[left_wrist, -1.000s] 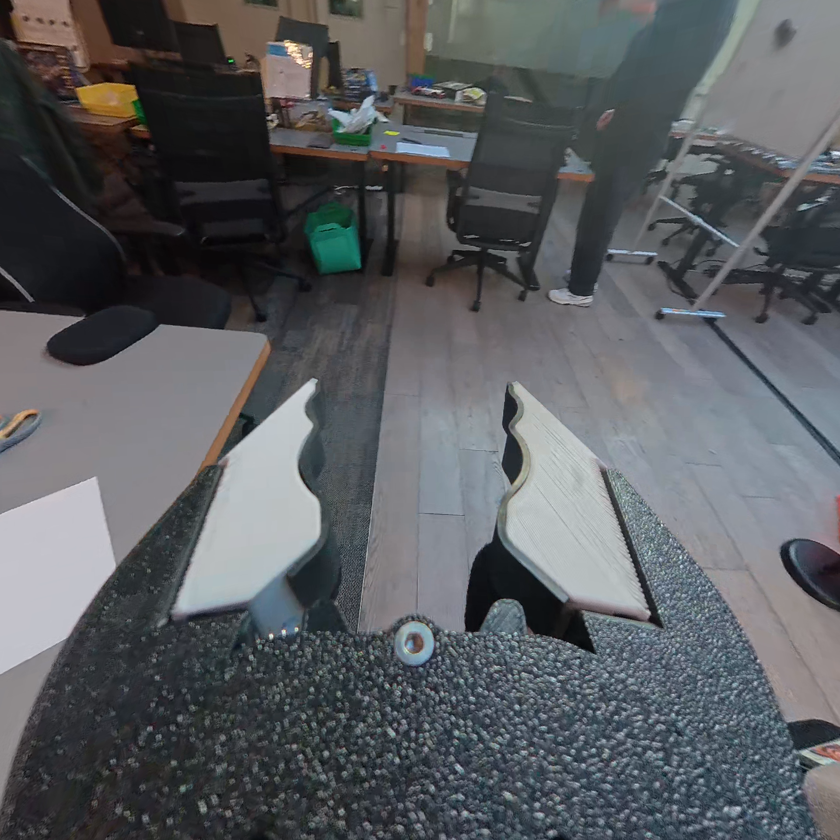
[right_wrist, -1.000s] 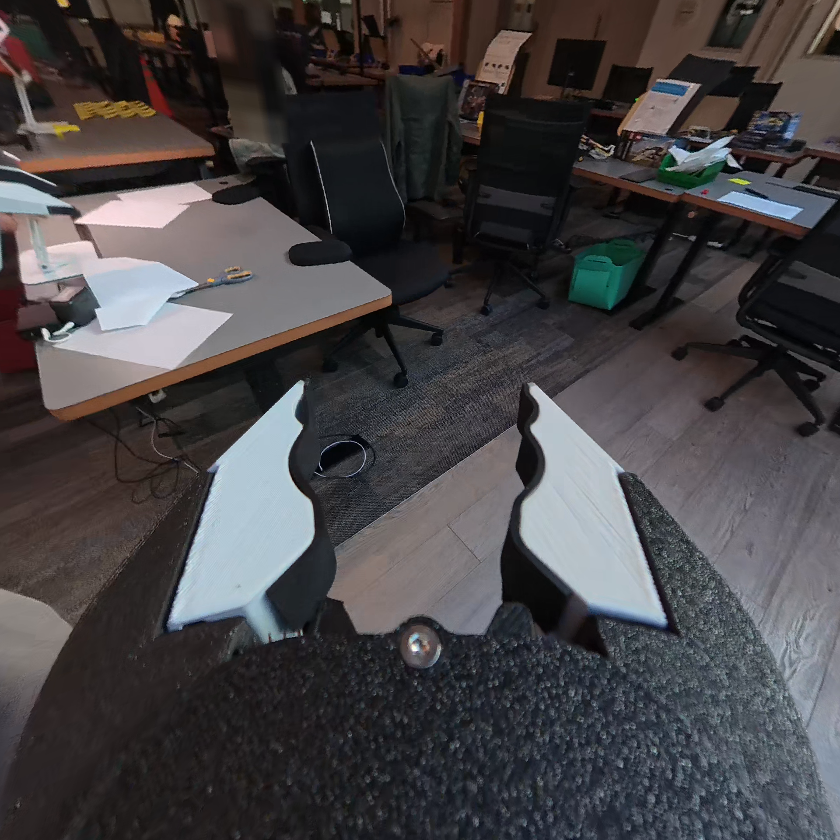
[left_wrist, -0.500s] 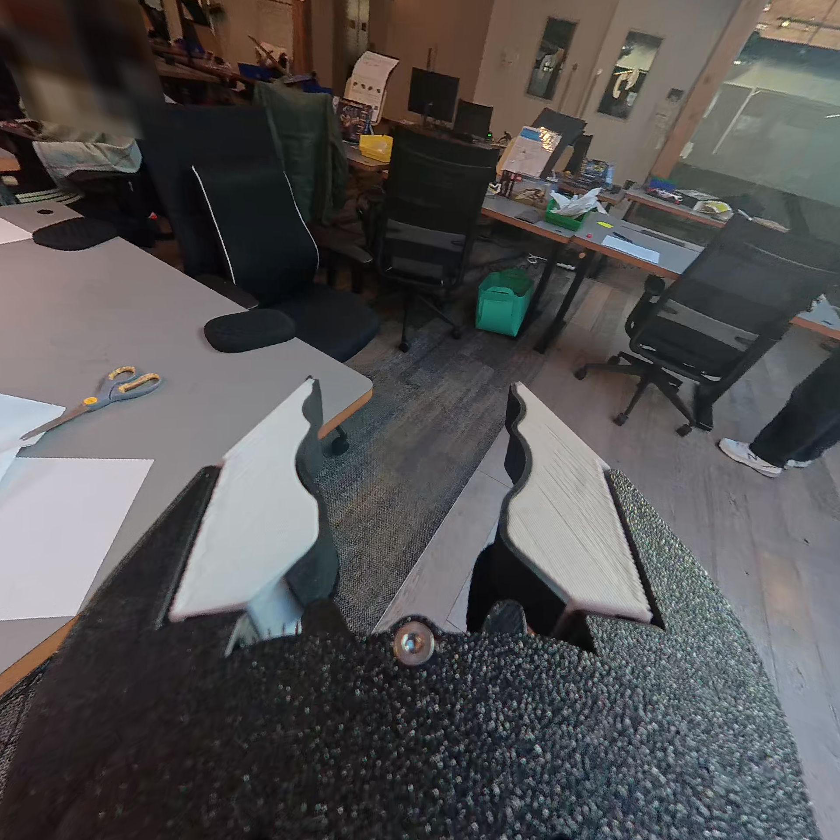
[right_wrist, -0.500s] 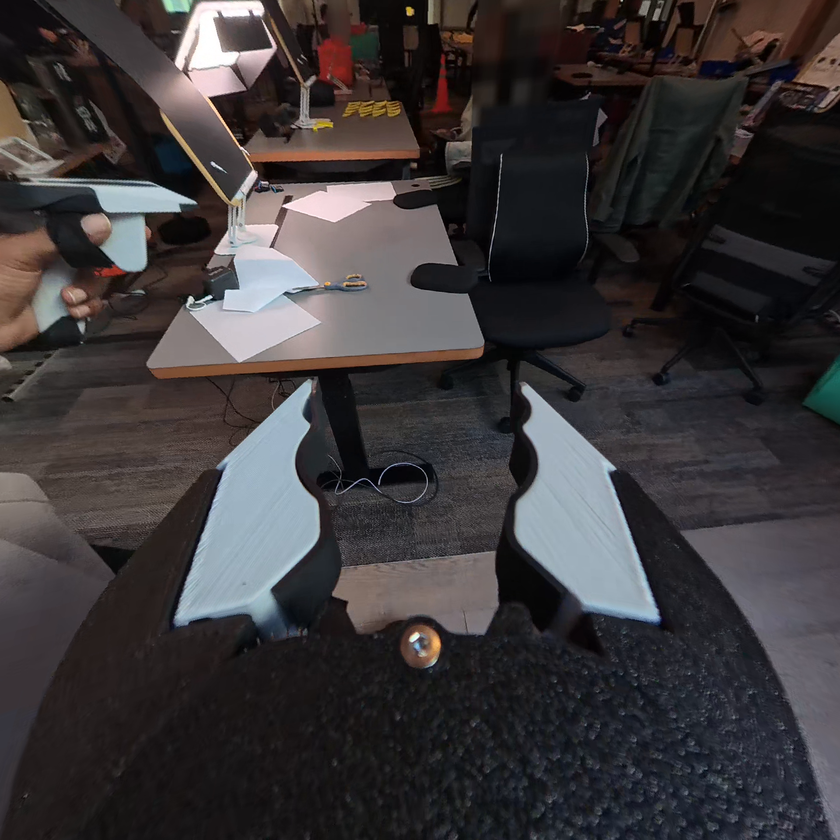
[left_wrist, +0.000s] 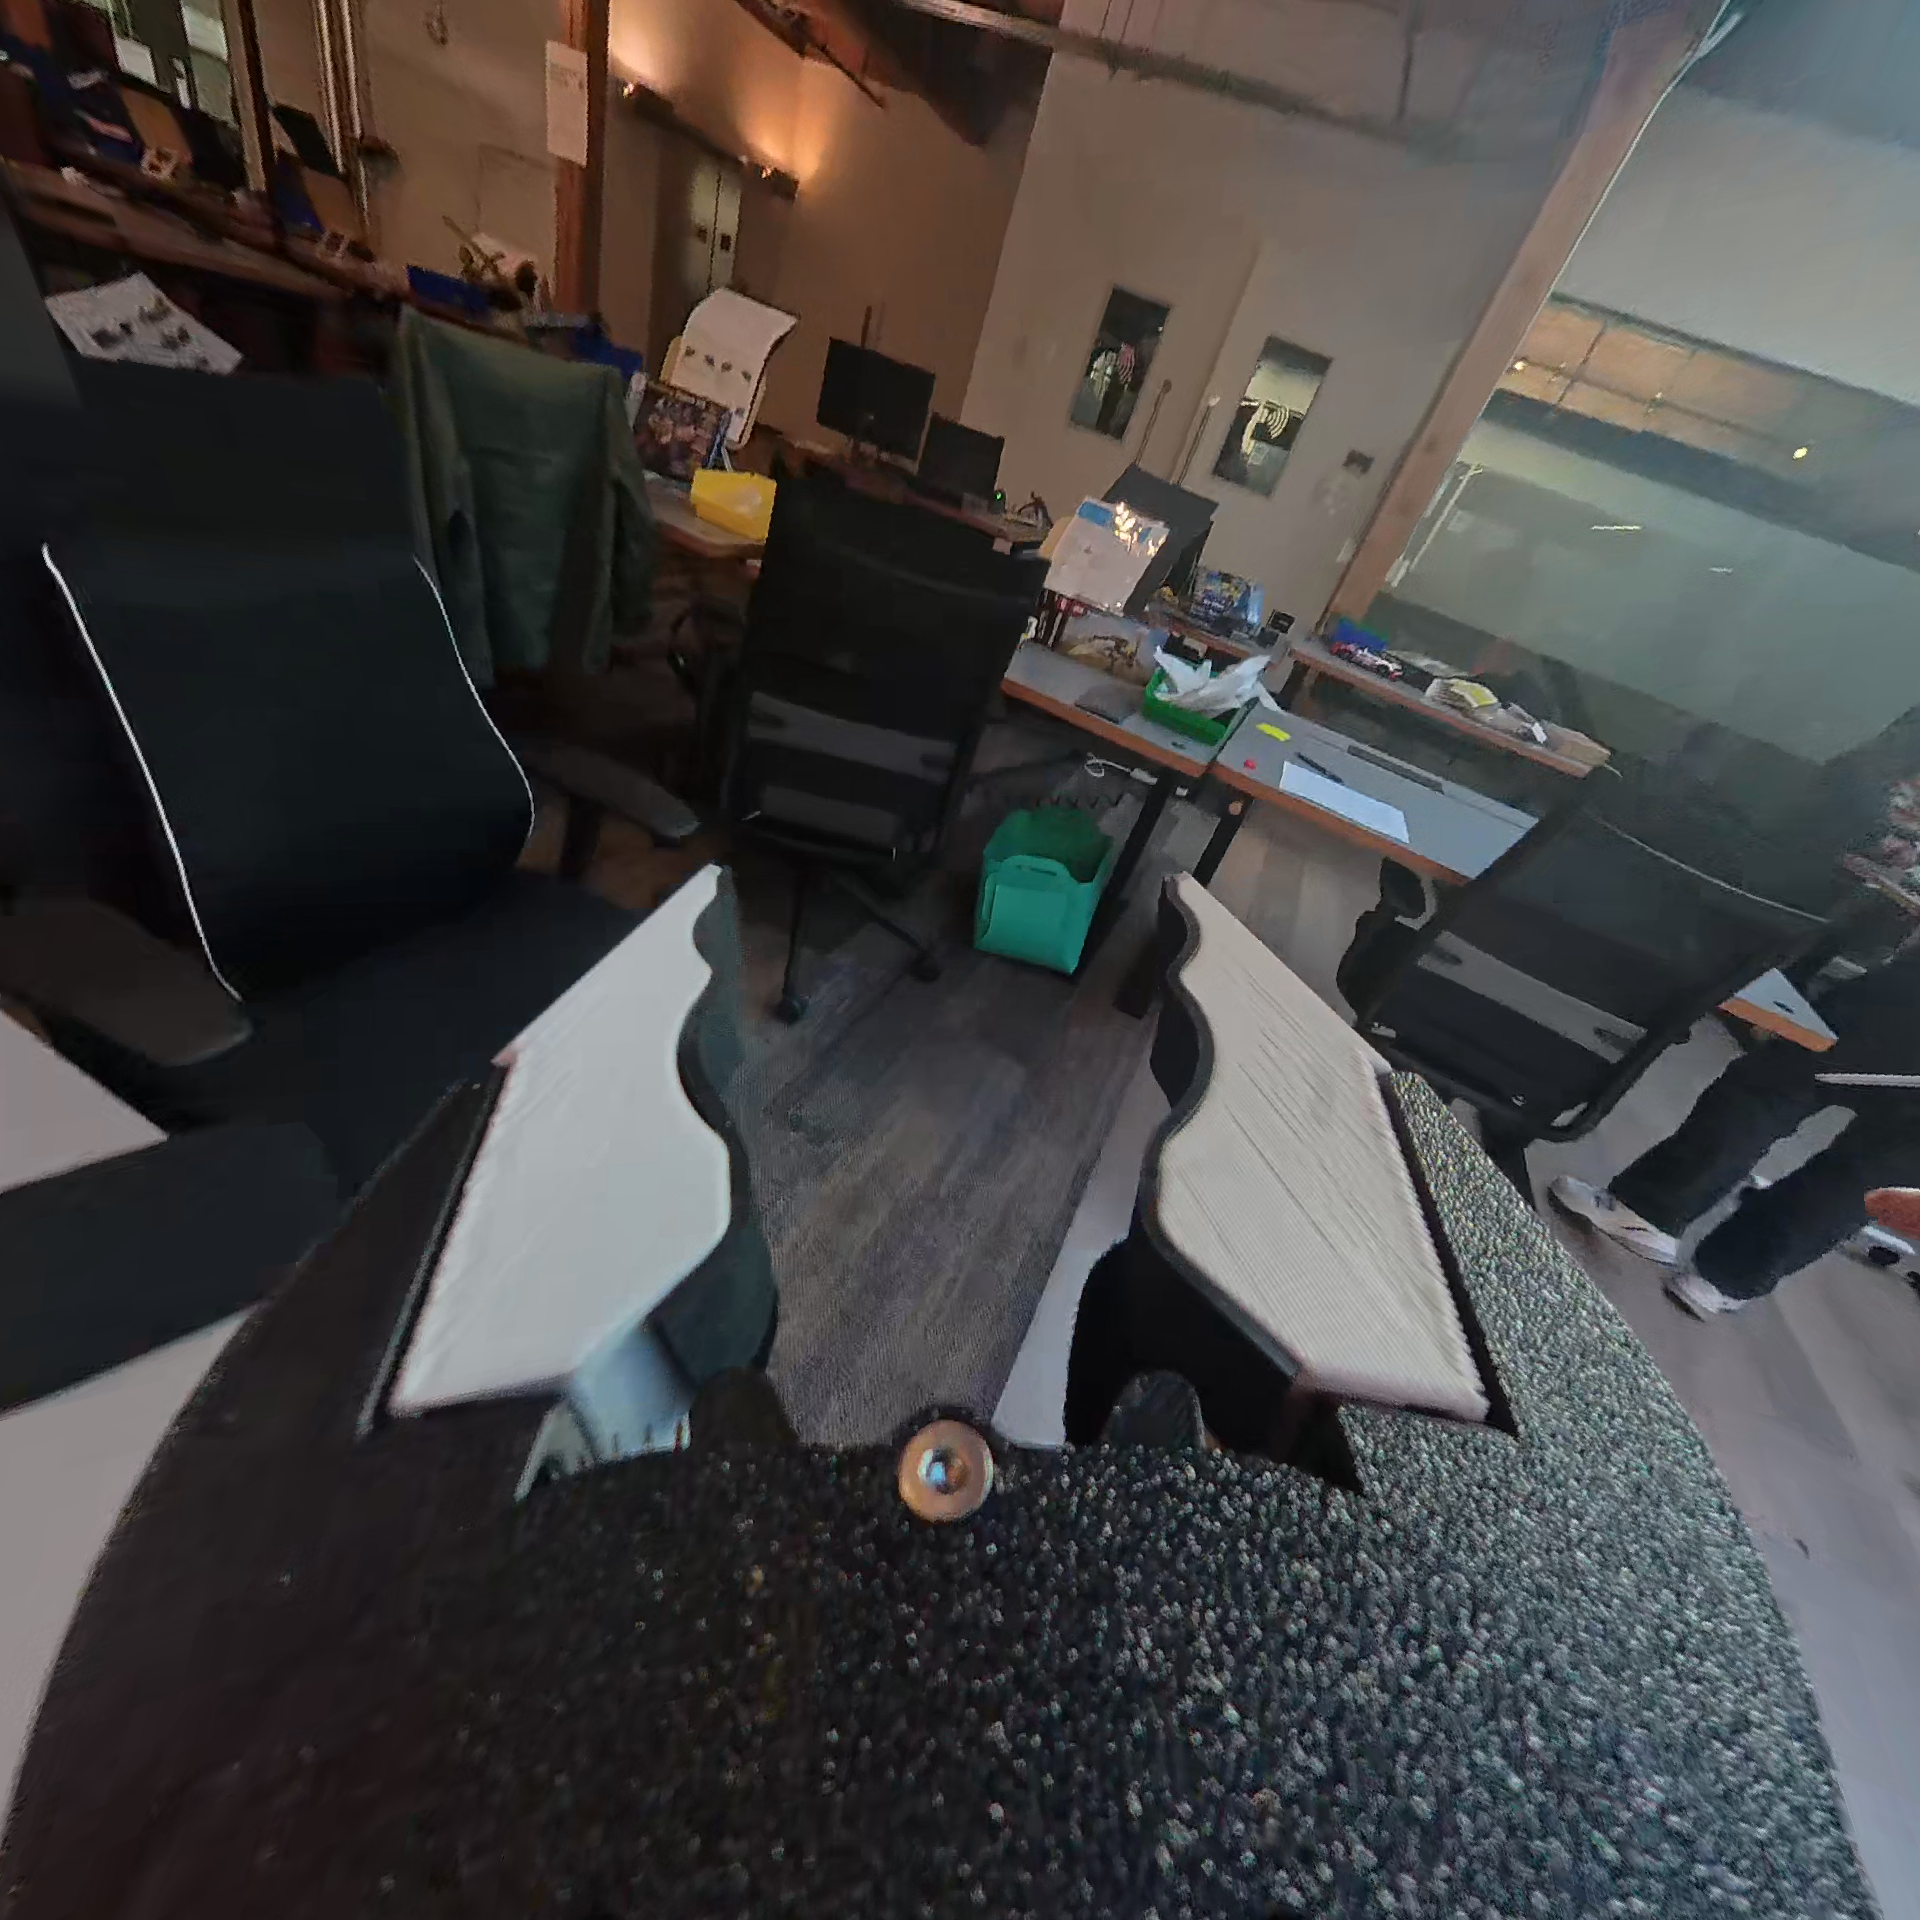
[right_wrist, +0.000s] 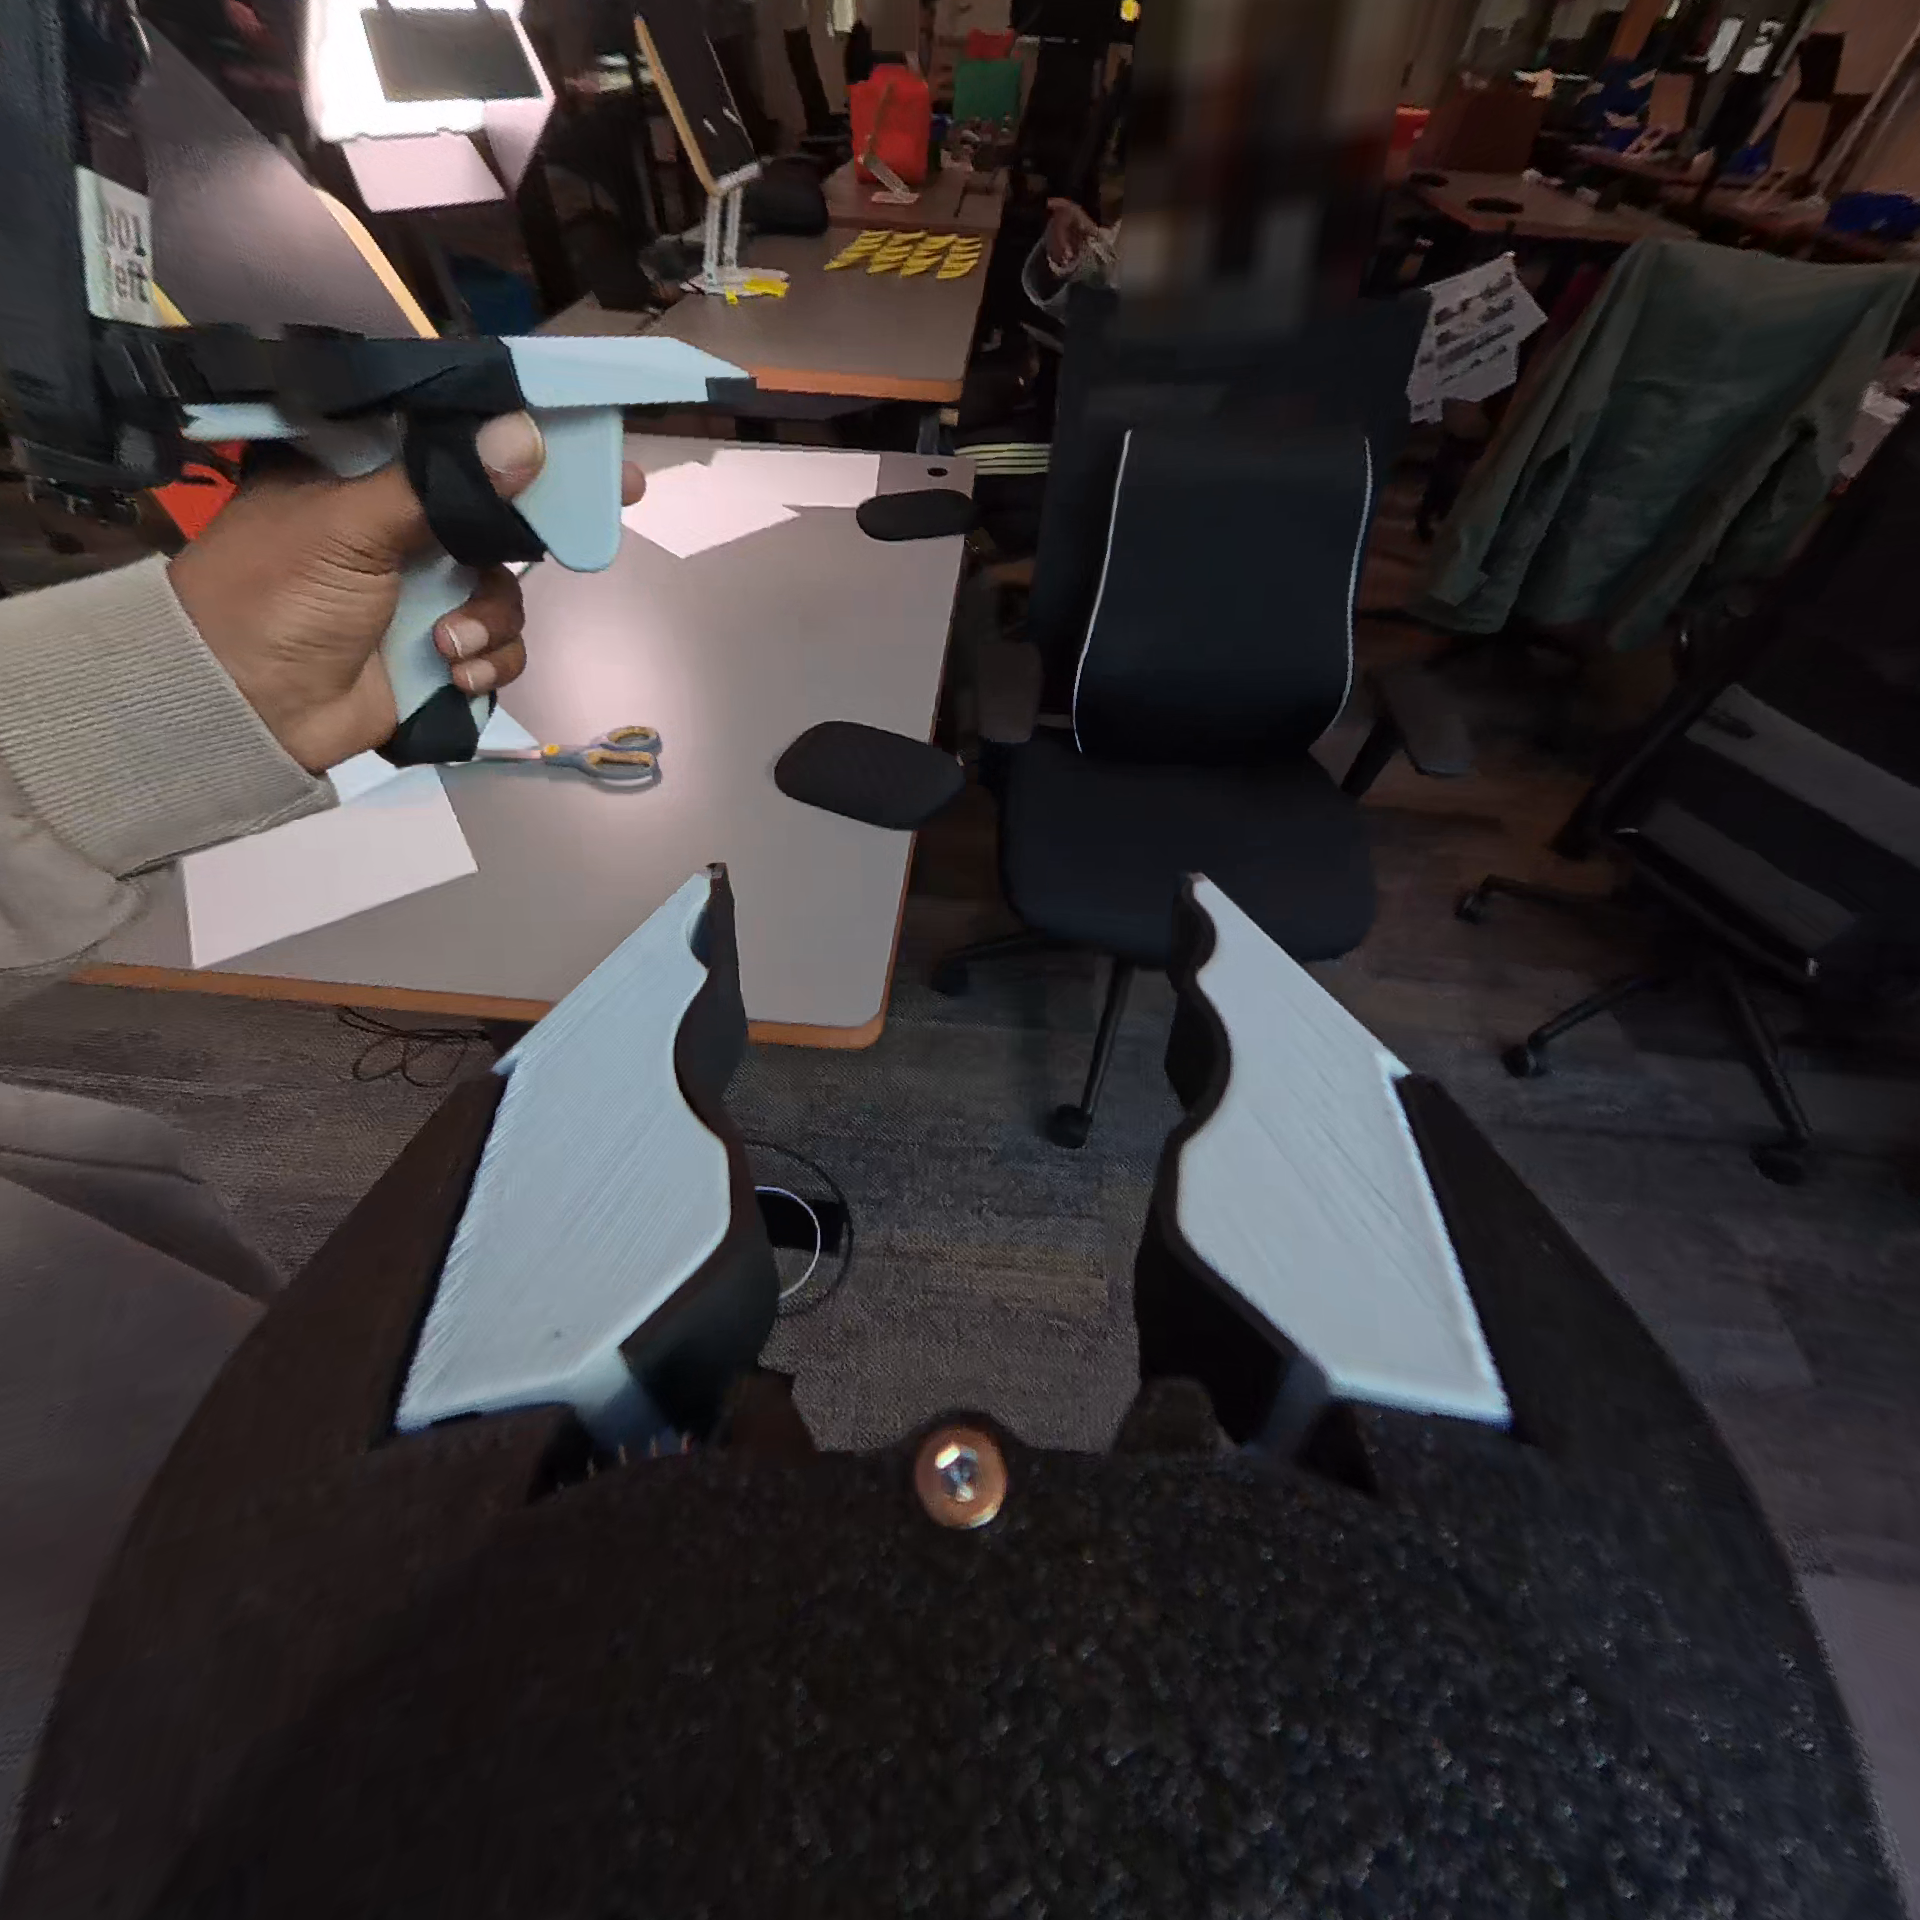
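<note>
Left gripper (left_wrist: 940, 914): two pale ridged fingers spread apart, nothing between them, held in the air. Beyond the gap, grey carpet and a teal-green fabric bin (left_wrist: 1042, 879) on the floor under a grey desk with an orange edge (left_wrist: 1382, 810). A black mesh office chair (left_wrist: 873, 686) stands left of the bin. Lower left, a corner of a grey table with a black padded armrest (left_wrist: 156, 1236) close to the camera.

Right gripper (right_wrist: 951, 883): light-blue ridged fingers also spread apart, empty, off every surface. Its left fingertip overlaps the near corner of a grey tabletop with an orange rim (right_wrist: 727, 644). On that top lie orange-handled scissors (right_wrist: 592, 753) and white paper sheets (right_wrist: 322, 868). A black high-backed chair with white piping (right_wrist: 1205, 665) stands just beside the table. The person's left hand (right_wrist: 343, 613), beige sleeve, grips the other gripper's handle above the table.
</note>
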